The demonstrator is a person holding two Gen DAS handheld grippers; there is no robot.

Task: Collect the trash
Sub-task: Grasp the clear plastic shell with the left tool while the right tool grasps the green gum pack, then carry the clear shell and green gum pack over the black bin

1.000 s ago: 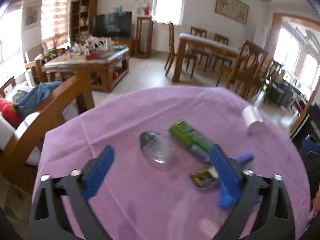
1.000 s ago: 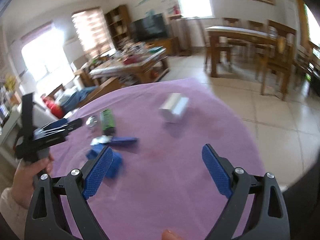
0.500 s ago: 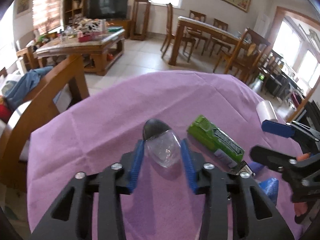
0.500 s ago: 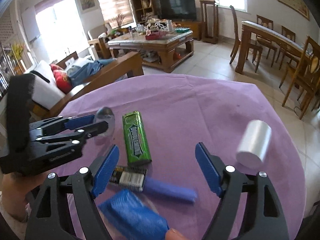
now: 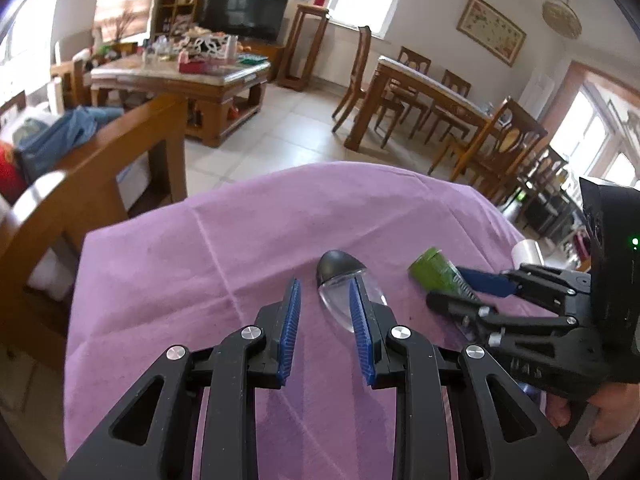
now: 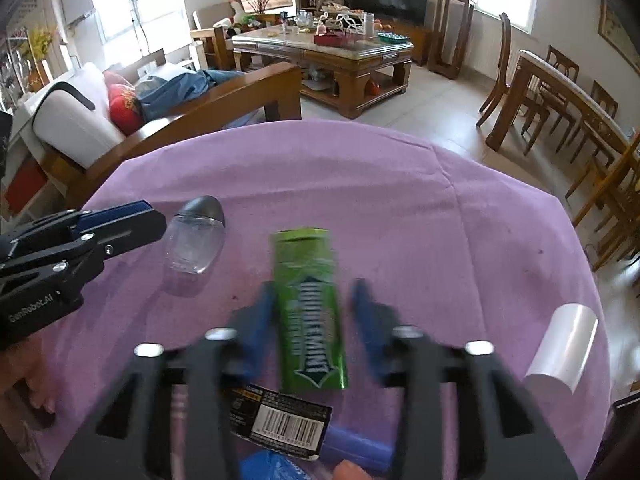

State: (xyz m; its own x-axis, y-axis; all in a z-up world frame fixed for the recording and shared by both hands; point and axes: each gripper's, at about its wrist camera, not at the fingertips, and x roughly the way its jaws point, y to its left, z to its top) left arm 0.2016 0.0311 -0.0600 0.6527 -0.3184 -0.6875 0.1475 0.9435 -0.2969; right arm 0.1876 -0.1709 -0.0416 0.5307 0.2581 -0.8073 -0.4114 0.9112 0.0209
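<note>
The right gripper [image 6: 312,312] is smeared by motion blur in its own view, so pad contact is hard to judge. Its jaws have just been closing and stand narrow, one on each long side of the glossy green rectangular gum pack [image 6: 310,312], which lies flat on the bench [image 6: 420,216] under a purple, creased cloth. A thin strip of cloth seems to show between each pad and the pack; I cannot tell whether they press it.

Nearer the camera than the jaws, a black wrapper with a white barcode [image 6: 280,416], a blue-violet tube [image 6: 356,450] and a crumpled blue scrap [image 6: 272,468] are partly hidden by the gripper frame and cut off at the picture's lower edge.

The left gripper [image 5: 324,320] has also just been closing to a narrow gap. The small clear plastic bottle with a dark rounded cap [image 5: 344,288] lies just ahead of the jaws; the right ribbed blue pad overlaps its body, and the gap further back is bare cloth. The bottle does not look clamped.

A white glossy roll [image 6: 564,350] lies well right of the right jaws, near the bench edge.
</note>
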